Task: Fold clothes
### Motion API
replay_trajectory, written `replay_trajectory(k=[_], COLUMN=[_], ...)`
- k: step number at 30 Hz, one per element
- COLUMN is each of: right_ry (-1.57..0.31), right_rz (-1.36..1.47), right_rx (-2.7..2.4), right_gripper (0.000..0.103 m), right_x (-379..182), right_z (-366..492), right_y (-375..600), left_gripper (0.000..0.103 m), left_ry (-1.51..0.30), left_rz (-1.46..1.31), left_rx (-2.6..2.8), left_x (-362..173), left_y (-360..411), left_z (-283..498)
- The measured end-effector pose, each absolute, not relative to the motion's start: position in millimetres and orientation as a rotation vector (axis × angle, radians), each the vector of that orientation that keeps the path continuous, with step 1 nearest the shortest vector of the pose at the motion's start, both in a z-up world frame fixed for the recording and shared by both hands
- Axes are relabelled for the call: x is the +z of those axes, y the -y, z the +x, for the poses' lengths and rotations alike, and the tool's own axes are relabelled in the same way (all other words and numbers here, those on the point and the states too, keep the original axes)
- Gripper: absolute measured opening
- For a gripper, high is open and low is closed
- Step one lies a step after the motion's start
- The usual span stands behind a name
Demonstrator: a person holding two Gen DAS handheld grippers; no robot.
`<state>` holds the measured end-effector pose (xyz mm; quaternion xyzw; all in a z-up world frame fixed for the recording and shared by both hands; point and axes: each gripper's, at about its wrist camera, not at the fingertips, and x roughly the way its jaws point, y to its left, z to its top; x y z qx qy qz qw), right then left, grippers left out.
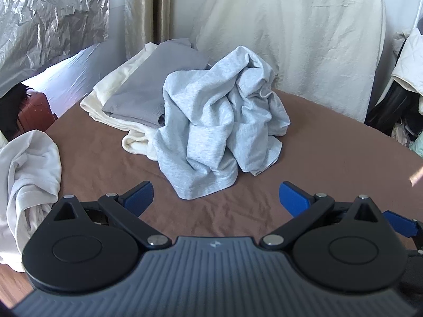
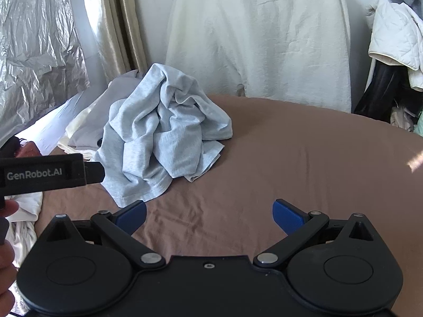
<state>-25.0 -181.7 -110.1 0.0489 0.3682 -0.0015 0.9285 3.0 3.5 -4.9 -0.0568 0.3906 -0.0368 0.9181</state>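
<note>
A crumpled light grey garment (image 1: 222,132) lay heaped on a brown-covered surface (image 1: 330,163), which could have been a bed or a table; the views did not settle it. The heap sat ahead of the left tongs (image 1: 216,198), roughly on their centre line, with its nearest hem reaching down close to the gap between the blue fingertips but not between them. The left tongs stood wide apart, holding nothing, over bare brown cloth.

In the right wrist view the same garment (image 2: 164,137) lay ahead and to the left of the right tongs (image 2: 209,216), its lowest edge near the left blue pad (image 2: 132,216) without touching it. The right tongs were likewise spread apart and empty, with plain brown cover (image 2: 304,171) in front of them.

Behind the heap, touching it on its far left side, was a stack of folded clothes: a darker grey piece (image 1: 148,84) resting on a cream one (image 1: 116,92). A white garment (image 1: 29,174) hung bunched at the near left edge of the surface, well apart from the grey heap. A large white cloth (image 1: 296,34) draped the backdrop, and crinkled silver sheeting (image 1: 50,18) filled the upper left. A black part marked "GenRobot.AI" (image 2: 45,174) crossed the left edge of the right wrist view, with a hand (image 2: 6,269) below it.
</note>
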Motion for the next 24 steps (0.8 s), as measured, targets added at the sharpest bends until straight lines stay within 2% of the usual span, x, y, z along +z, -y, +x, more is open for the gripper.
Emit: replay_trajectory(k=[24], right_ry=[-0.783], right_rz=[0.113], right_rx=[0.007], right_gripper=[0.103], right_x=[-117.3], right_z=[-26.0], right_y=[179.6], left_gripper=[0.103], left_ry=[-0.808], left_rz=[-0.105], left_rx=[-0.093], left_x=[-5.5], left_y=[0.6], left_z=[2.5])
